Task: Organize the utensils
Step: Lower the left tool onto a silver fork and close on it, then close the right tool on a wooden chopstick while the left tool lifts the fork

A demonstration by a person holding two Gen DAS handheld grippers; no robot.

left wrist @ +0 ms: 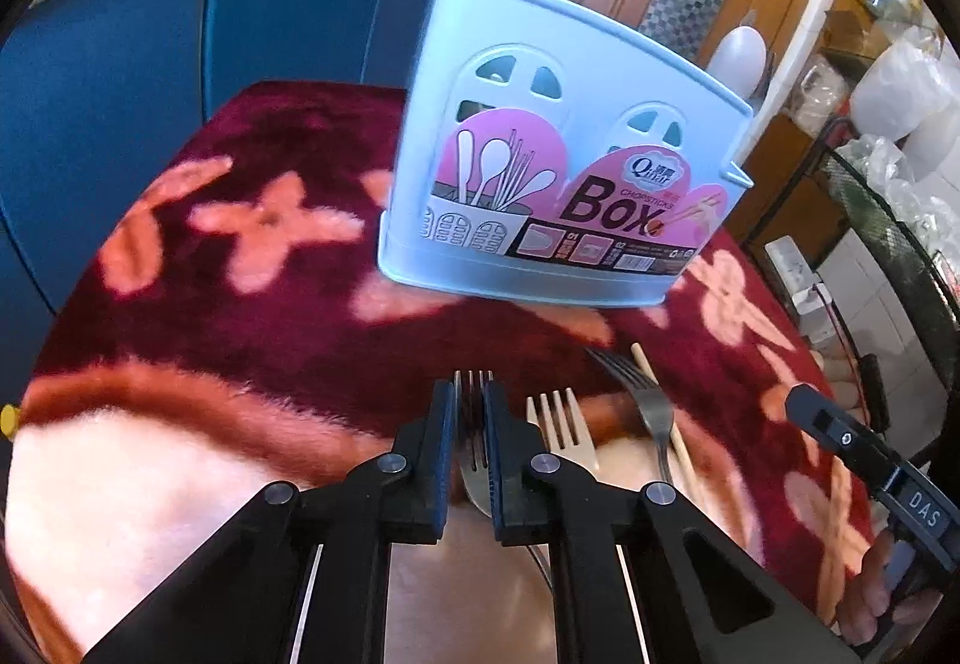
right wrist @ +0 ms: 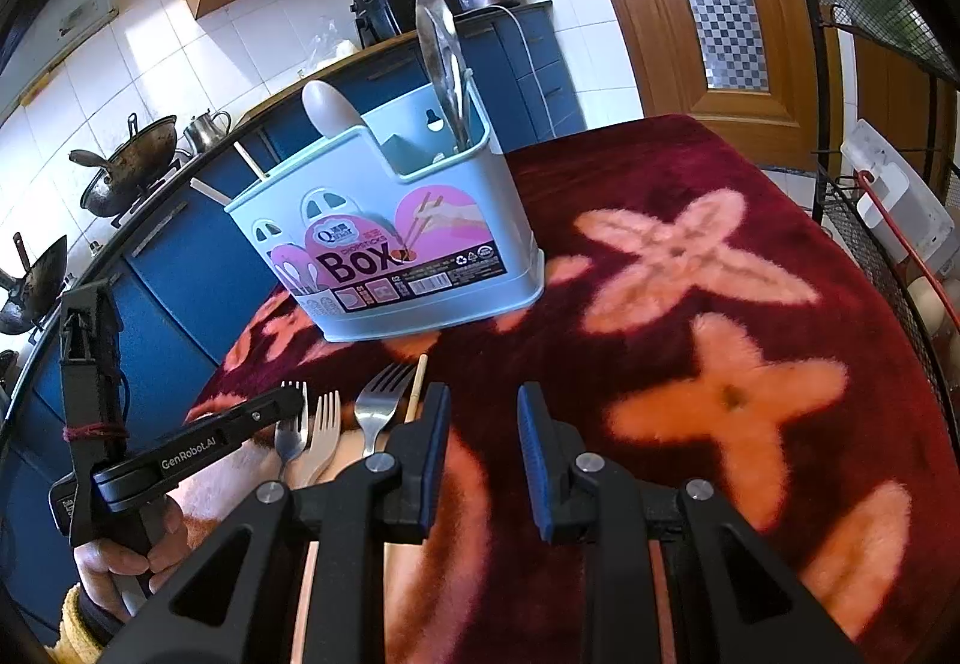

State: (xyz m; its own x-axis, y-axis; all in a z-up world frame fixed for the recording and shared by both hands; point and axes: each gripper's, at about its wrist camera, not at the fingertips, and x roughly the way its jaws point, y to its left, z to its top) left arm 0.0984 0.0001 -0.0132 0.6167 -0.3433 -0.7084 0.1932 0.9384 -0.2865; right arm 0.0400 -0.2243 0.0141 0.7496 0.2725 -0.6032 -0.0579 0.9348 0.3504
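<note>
A: Right, the left claw is pinched on the metal fork just below its tines, low in the centre of the left wrist view. How should that lift go?

B: I'd bring it straight up before swinging toward the blue utensil holder in the upper middle, so it doesn't drag the pale wooden fork lying just beside it. The second steel fork and a chopstick lie to the right of those, on the red flowered blanket covering the worktop.

A: And the right claw?

B: Spread wide and gripping nothing, low centre of its own view, near the chopstick. The holder already has a spatula and a pale spoon standing in it, so aim the fork for a free compartment, handle down.

A: Any writing?

B: The holder's sticker says "Qilar", "CHOPSTICKS" and "BOX". One claw body reads "GenRobot.AI", the other "DAS". The sticker's smaller print is too fine to read.
</note>
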